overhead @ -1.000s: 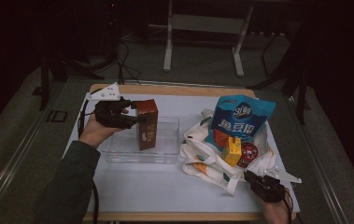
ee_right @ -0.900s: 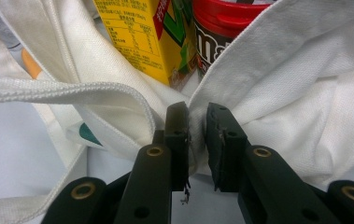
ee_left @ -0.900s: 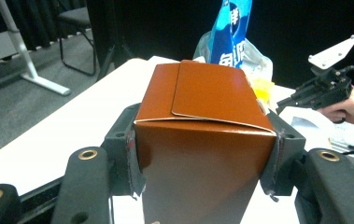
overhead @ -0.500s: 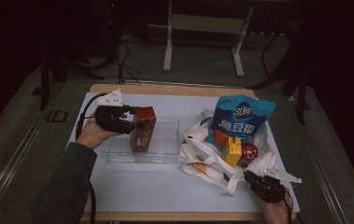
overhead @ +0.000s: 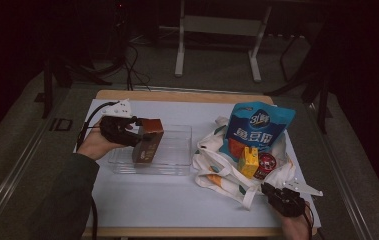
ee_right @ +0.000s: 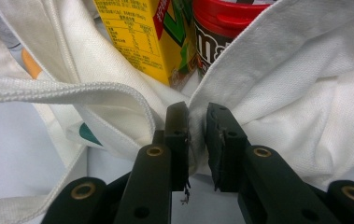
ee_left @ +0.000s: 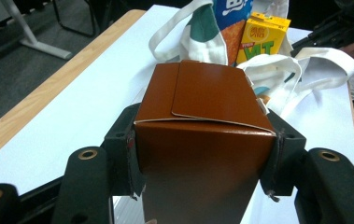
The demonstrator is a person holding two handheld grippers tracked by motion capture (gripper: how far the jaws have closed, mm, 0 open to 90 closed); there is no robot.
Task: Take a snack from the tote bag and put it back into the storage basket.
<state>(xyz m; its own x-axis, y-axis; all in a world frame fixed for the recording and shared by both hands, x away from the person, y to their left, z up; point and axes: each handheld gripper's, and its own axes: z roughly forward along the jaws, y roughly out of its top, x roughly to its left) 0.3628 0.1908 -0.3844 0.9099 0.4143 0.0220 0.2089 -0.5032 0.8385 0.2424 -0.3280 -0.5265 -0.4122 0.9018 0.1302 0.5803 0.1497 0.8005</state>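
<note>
- The brown box (overhead: 147,141) now leans over in the clear tray (overhead: 177,165), its top tipped toward the left gripper (overhead: 136,132); a second ago it stood upright there, so the box is being laid down or tilted out of its standing pose.
- The left gripper's jaws stay clamped on the box's two sides near its top, so the tilt comes from the hand (overhead: 97,145) turning, not from a release.
- My reading: the box came from the bag and is being settled flat in the tray; the placing is nearly done, the letting go is not.
- The right gripper (overhead: 277,192) has not shifted: it keeps pinching the near edge of the white cloth bag (overhead: 217,170), holding it steady at the table's near right corner.
- The left gripper view gives what the high view cannot: the box (ee_left: 202,140) sits squarely between the two pads, its folded top flap facing the camera, with the yellow juice carton (ee_left: 264,37) and bag straps beyond.
- The right gripper view shows the grip itself: a fold of bag cloth (ee_right: 277,102) squeezed between nearly closed jaws, with the yellow carton (ee_right: 142,37) and a red-lidded jar (ee_right: 230,23) just behind.
- The high view alone shows the layout: tray left of the bag, a blue snack packet (overhead: 259,130) standing in the bag.
</note>
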